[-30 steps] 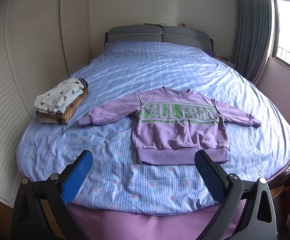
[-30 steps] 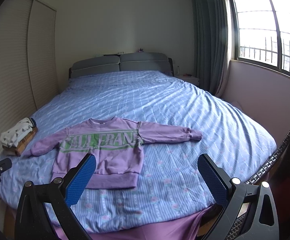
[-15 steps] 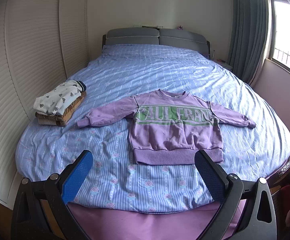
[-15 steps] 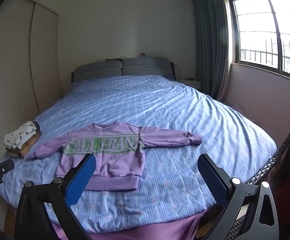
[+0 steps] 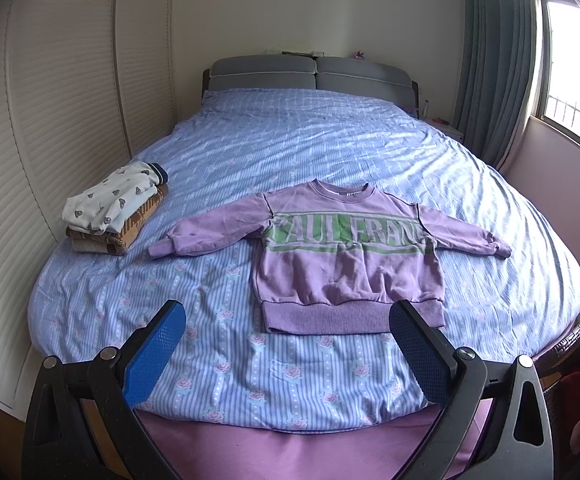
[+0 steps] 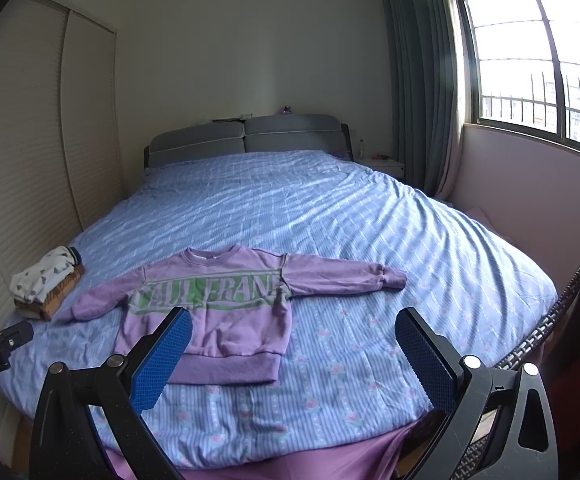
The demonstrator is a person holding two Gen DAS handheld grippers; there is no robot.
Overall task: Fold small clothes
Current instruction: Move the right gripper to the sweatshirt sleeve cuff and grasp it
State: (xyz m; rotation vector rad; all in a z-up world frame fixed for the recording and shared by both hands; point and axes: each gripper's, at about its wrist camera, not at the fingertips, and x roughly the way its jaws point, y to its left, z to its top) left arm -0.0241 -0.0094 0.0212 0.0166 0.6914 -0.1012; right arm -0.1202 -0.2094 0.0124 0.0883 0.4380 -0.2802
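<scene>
A small purple sweatshirt [image 5: 350, 256] with green lettering lies flat, face up, sleeves spread, hem toward me, on the blue striped bedspread [image 5: 314, 144]. It also shows in the right wrist view [image 6: 218, 312]. My left gripper [image 5: 286, 344] is open and empty, held above the foot of the bed, short of the hem. My right gripper [image 6: 290, 352] is open and empty, held above the foot of the bed to the right of the sweatshirt body. Neither touches the cloth.
A stack of folded clothes [image 5: 114, 212] sits at the bed's left edge by the slatted wardrobe doors [image 5: 50, 120]. A grey headboard [image 5: 310, 74] is at the far end. A dark wicker chair [image 6: 562, 320] stands at the right, under the window [image 6: 538, 60].
Both grippers have drawn back and tilted up a little, so the sweatshirt sits smaller and lower in both views. Both stay open. The sweatshirt has not moved.
</scene>
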